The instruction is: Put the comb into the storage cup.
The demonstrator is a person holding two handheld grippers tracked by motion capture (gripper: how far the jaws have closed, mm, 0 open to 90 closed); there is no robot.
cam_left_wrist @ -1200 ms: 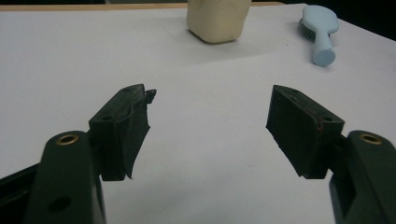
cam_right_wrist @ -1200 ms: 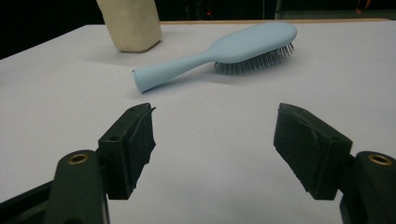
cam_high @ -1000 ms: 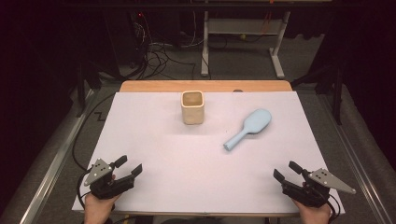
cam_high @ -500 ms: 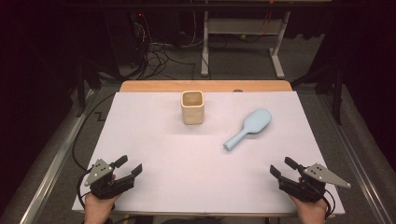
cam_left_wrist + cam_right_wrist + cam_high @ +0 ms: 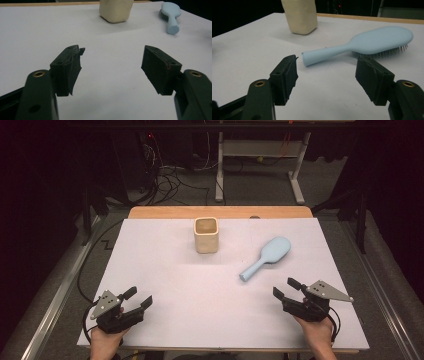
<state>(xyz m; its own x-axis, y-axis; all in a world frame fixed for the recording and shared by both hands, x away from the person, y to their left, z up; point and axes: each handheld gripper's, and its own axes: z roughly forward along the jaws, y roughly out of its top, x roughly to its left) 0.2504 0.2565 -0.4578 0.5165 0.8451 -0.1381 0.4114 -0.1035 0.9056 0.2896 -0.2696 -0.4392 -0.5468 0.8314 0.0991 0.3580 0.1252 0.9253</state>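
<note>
At seven o'clock on the white table (image 5: 165, 270) the left gripper (image 5: 137, 300) sits with jaws spread and empty, at four o'clock the right gripper (image 5: 283, 289) likewise gapes near the handle of the light blue hairbrush (image 5: 266, 257) lying bristles-down, and the cream square cup (image 5: 206, 235) stands upright toward twelve.

Place: a lab or test room.
Table: white sheet (image 5: 165, 270) over a wooden top (image 5: 220, 212), staged for recording.
Floor: tangled cables (image 5: 170, 175), grey carpet.
Behind: white metal stand (image 5: 260, 155), dark surroundings.
</note>
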